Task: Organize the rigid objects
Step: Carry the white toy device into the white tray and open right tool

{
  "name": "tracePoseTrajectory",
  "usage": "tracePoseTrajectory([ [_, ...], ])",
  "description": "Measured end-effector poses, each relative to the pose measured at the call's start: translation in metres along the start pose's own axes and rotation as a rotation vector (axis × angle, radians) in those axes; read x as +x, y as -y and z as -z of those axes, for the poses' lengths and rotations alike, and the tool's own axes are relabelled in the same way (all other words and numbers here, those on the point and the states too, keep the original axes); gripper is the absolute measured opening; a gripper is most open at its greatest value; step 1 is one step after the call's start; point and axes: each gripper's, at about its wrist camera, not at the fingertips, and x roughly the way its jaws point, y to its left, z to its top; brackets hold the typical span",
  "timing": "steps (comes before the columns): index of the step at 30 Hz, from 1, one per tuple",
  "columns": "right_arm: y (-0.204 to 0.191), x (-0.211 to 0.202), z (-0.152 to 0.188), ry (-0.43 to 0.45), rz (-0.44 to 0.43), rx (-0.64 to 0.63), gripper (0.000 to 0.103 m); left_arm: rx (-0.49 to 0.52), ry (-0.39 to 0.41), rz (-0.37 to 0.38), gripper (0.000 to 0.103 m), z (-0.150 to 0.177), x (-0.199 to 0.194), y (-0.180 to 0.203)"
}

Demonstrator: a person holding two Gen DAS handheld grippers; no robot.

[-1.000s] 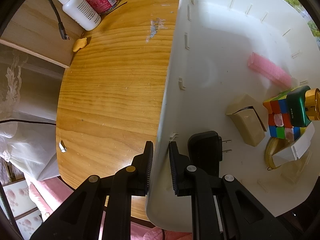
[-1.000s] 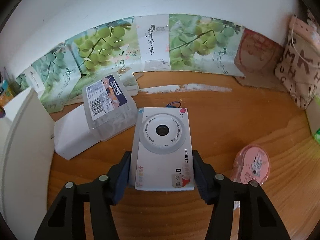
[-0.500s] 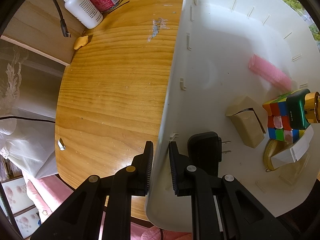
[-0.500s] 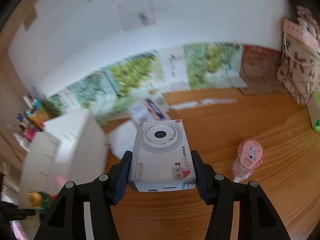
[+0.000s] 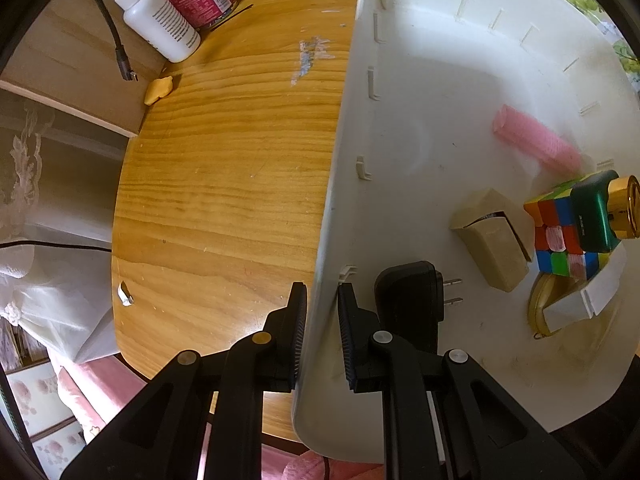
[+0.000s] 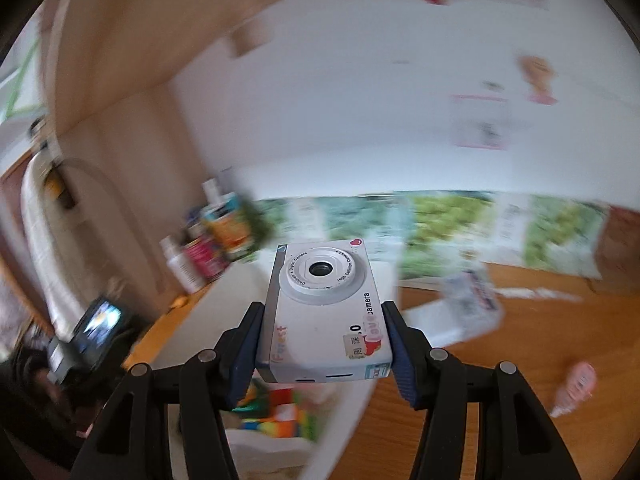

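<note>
We hold the camera (image 6: 326, 316) clenched across its short width in our right gripper (image 6: 324, 350), lens up, long axis pointing away; the bin (image 5: 344, 184) lies below it at lower left, its wall pinched by our left gripper (image 5: 322, 322).

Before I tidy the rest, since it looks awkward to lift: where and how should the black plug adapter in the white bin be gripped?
Probably from straight above, pinching the black plug adapter across its two long flat sides. It lies flat on the floor of the white bin with its prongs pointing toward the tan box, so avoid that end. The left gripper, clamped on the bin wall, crowds its near side.
</note>
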Motion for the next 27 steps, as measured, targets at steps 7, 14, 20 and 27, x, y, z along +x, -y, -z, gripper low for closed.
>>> tracePoseTrajectory([
  [7,-0.054,0.023,0.01,-0.122,-0.127,-0.147,0.058,-0.007,0.01,0.014,0.017,0.002,-0.001,0.0],
  [14,-0.053,0.023,0.008,-0.108,-0.094,-0.161,0.073,-0.012,0.015,0.023,0.017,0.003,-0.004,-0.005],
  [20,0.0,0.019,0.002,-0.092,0.137,-0.048,0.077,-0.016,0.018,0.025,0.018,0.003,-0.005,-0.007],
  [27,0.071,0.002,0.0,-0.06,0.388,0.113,0.078,-0.013,0.014,0.022,0.018,0.001,-0.005,-0.006],
])
